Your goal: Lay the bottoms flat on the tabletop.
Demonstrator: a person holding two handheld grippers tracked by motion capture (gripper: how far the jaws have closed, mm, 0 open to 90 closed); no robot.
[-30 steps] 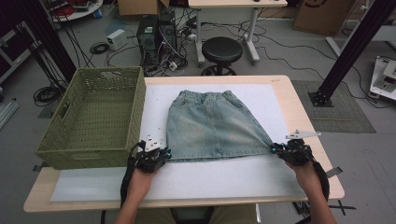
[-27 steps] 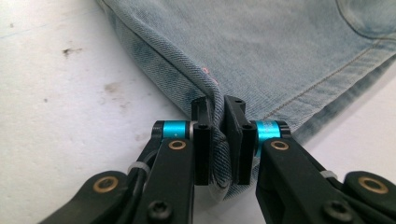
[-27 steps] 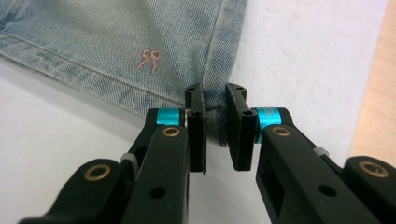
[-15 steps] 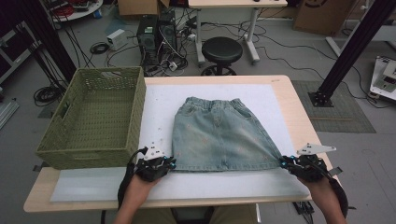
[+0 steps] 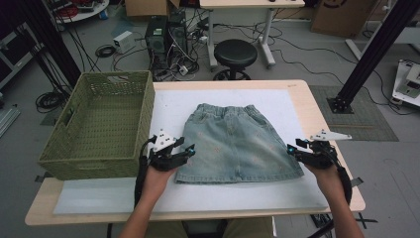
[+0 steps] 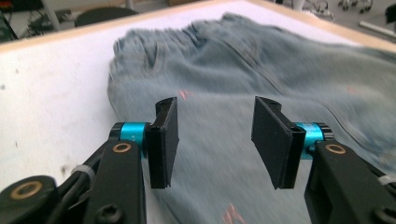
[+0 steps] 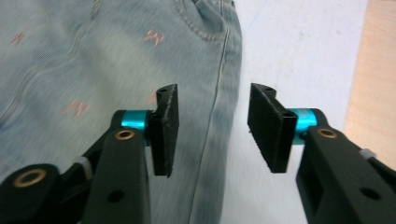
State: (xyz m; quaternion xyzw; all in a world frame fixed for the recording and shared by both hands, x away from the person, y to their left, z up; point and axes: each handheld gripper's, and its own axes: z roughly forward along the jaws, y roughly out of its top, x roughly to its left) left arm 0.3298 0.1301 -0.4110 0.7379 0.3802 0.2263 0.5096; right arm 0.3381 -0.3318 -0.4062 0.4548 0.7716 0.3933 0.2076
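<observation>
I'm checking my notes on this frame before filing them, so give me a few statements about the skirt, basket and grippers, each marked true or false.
1. The denim skirt lies flat on the white mat. True.
2. The green basket holds folded clothes. False: it is empty.
3. The left gripper clamps the skirt's hem. False: its jaws are apart above the cloth, having just opened.
4. The right gripper is open over the skirt's side seam. True.
5. The basket stands to the skirt's left. True.
</observation>
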